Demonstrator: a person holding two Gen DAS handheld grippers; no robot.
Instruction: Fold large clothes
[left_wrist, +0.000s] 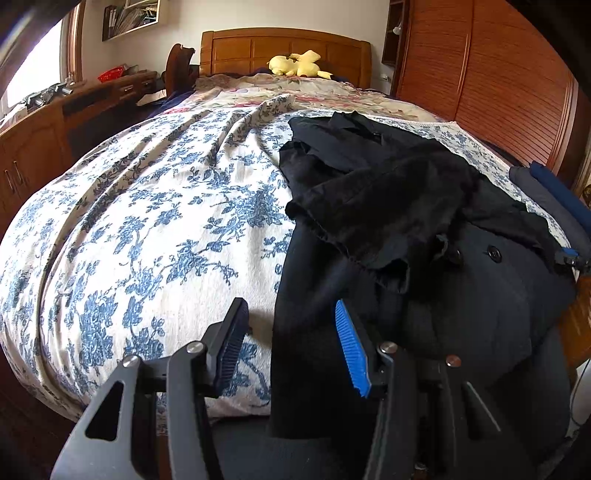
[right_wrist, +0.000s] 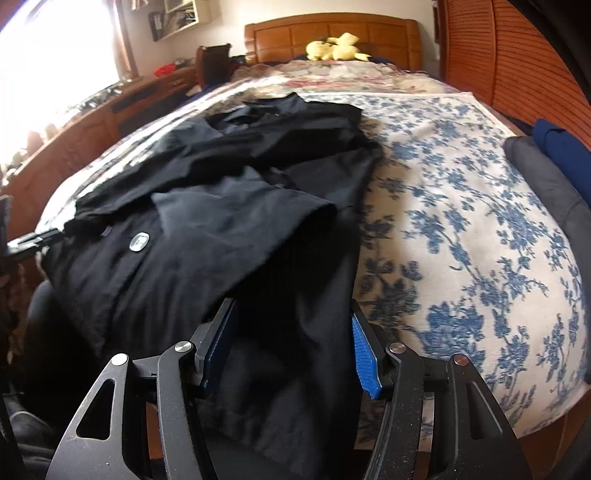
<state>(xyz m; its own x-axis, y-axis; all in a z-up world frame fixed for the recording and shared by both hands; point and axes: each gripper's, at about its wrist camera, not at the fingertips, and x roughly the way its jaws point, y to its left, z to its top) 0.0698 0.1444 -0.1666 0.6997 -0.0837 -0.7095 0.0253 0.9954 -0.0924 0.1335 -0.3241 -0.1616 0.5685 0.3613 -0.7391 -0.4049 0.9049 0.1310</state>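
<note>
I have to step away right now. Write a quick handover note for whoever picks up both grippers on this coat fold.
Left gripper: open, holding nothing, at the foot of the bed over the coat's left edge.
Right gripper: open, holding nothing, its fingers either side of the coat's lower fabric, not clamped.
Black coat: lies lengthwise on the blue floral bedspread, collar toward the headboard, hem hanging over the foot edge. A sleeve lies folded in across the front.
Folded dark clothes sit at the bed's right edge.
Done: sleeve in. Left: hem not yet folded up; the finishing fold remains.
</note>
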